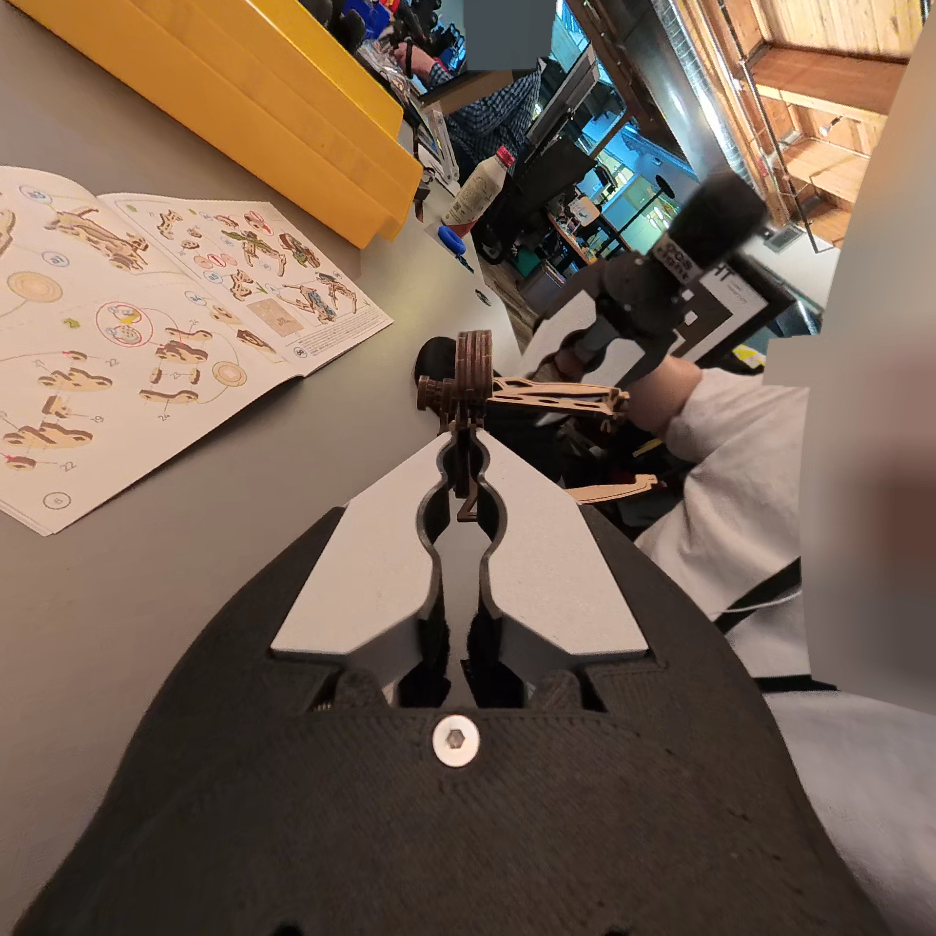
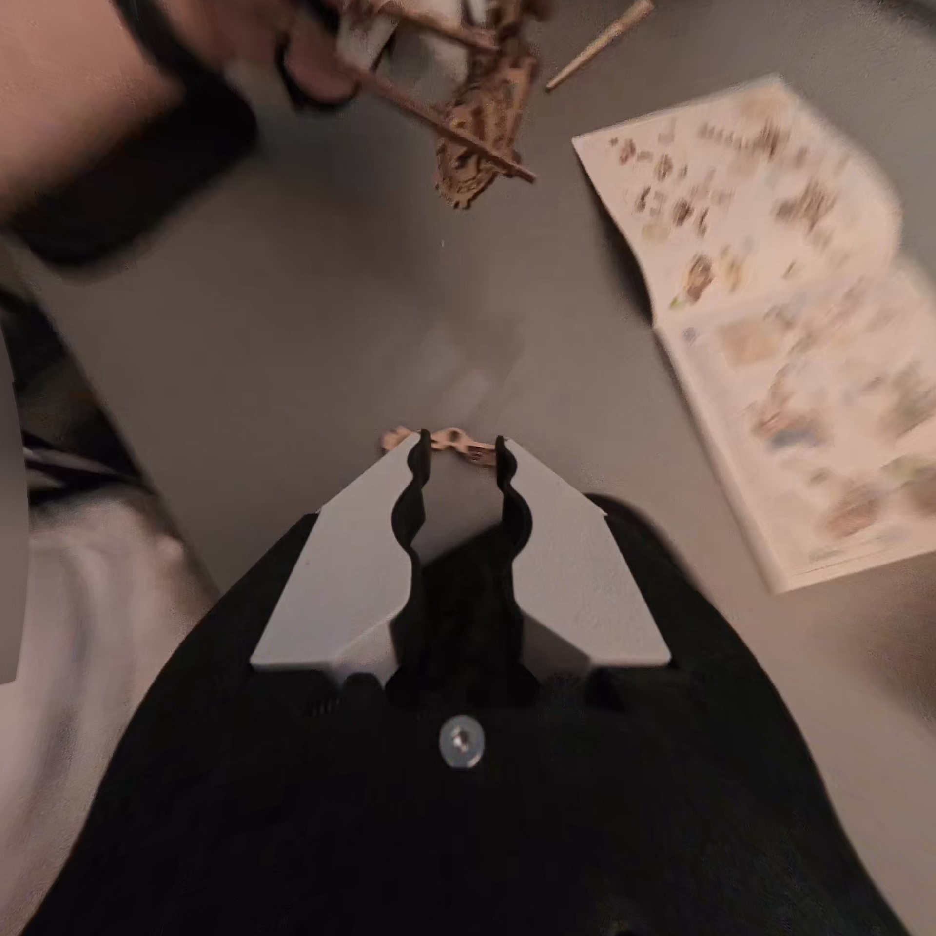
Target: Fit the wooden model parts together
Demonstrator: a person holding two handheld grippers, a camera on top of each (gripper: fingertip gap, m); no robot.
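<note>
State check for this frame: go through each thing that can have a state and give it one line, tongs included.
Left tongs: shut on the wooden model.
Wooden model: partly assembled, held off the table.
Right tongs: open, a small wooden part between the tips, grip not confirmed.
Small wooden part: flat, at the fingertips.
Instruction booklet: open, flat on the table.
Loose wooden stick: lying on the table.
Bottle: capped.

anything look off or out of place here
Nothing looks damaged or spilled. The left tool is clamped on the wooden model. The right tool, open, has a small wooden part at its tips. A loose pointed wooden stick lies on the table.
</note>
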